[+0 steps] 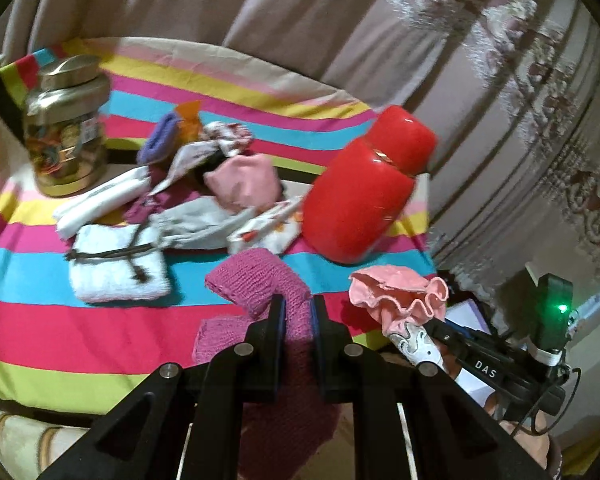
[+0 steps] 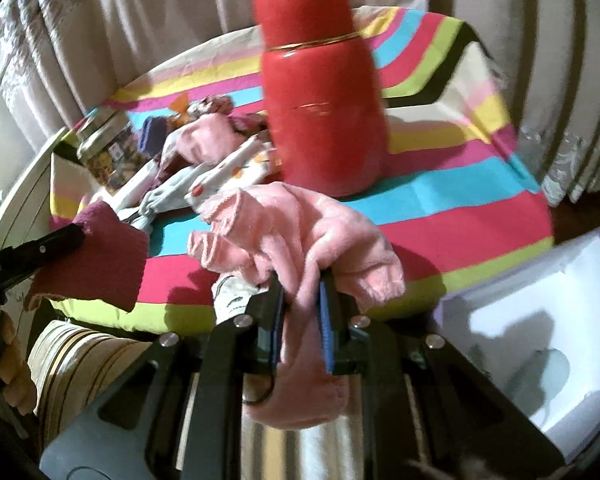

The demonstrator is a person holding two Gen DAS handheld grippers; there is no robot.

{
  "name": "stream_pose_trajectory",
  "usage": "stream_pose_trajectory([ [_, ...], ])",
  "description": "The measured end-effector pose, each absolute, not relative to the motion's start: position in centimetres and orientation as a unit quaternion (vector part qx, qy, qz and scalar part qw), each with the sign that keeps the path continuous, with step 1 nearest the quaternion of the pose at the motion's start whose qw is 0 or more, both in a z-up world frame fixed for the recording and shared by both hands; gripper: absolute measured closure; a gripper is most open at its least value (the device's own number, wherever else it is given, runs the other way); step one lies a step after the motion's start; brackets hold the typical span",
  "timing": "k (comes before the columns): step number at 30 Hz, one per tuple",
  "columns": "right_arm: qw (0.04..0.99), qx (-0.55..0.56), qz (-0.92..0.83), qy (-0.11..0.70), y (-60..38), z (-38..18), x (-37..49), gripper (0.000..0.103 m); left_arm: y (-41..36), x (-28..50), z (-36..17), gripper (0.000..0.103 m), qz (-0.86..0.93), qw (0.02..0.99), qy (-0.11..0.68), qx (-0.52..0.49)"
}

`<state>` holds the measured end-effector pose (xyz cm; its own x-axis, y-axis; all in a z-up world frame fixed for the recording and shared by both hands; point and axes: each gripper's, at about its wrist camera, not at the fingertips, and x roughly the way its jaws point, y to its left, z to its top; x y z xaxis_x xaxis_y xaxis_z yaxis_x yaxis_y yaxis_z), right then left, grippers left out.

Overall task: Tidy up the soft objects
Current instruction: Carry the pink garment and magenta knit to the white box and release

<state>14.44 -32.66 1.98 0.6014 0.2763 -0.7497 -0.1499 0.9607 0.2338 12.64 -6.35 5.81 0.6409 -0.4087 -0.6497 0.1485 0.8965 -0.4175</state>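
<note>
My left gripper point(image 1: 298, 309) is shut on a magenta knitted piece point(image 1: 256, 280), which hangs over the near edge of the striped cloth point(image 1: 40, 264). In the right wrist view the same left gripper point(image 2: 75, 235) comes in from the left with the magenta knit point(image 2: 108, 256) in it. My right gripper point(image 2: 300, 300) is shut on a pale pink fleecy garment point(image 2: 300, 236) with ruffled cuffs. From the left wrist view this pink garment point(image 1: 396, 292) bunches at the right gripper point(image 1: 426, 322). A pile of soft items point(image 1: 204, 192) lies mid-table.
A tall red flask point(image 1: 360, 196) point(image 2: 320, 100) stands right of the pile. A glass jar with a gold lid point(image 1: 66, 128) is at the back left. A folded white towel tied with a cord point(image 1: 116, 264) lies in front. A white box point(image 2: 540, 320) sits low at the right. Curtains hang behind.
</note>
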Motion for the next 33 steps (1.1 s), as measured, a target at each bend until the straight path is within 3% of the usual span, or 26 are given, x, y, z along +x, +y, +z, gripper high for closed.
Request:
stream_pose_trajectory([
  [24,0.900,0.117,-0.071,0.414,-52.0,4.0,9.2,0.083,-30.6,11.9,7.8,0.090,-0.344,0.841,0.412,-0.066],
  [27,0.900,0.118,-0.087,0.411,-53.1,4.1,8.9,0.073,-33.2,11.7,7.4,0.088,-0.360,0.831,0.420,-0.052],
  [30,0.900,0.124,-0.106,0.405,-54.1,4.1,8.6,0.036,-35.4,11.6,6.9,0.080,-0.377,0.817,0.435,-0.032],
  [31,0.900,0.127,-0.110,0.403,-54.4,4.1,8.4,0.022,-35.9,11.6,6.7,0.070,-0.380,0.814,0.438,-0.026],
  [32,0.900,0.131,-0.113,0.399,-54.8,4.1,8.3,0.018,-36.3,11.5,6.5,0.057,-0.382,0.812,0.441,-0.023],
  [33,0.900,0.133,-0.115,0.398,-55.1,4.1,8.3,0.018,-36.5,11.4,6.4,0.051,-0.383,0.810,0.442,-0.021],
])
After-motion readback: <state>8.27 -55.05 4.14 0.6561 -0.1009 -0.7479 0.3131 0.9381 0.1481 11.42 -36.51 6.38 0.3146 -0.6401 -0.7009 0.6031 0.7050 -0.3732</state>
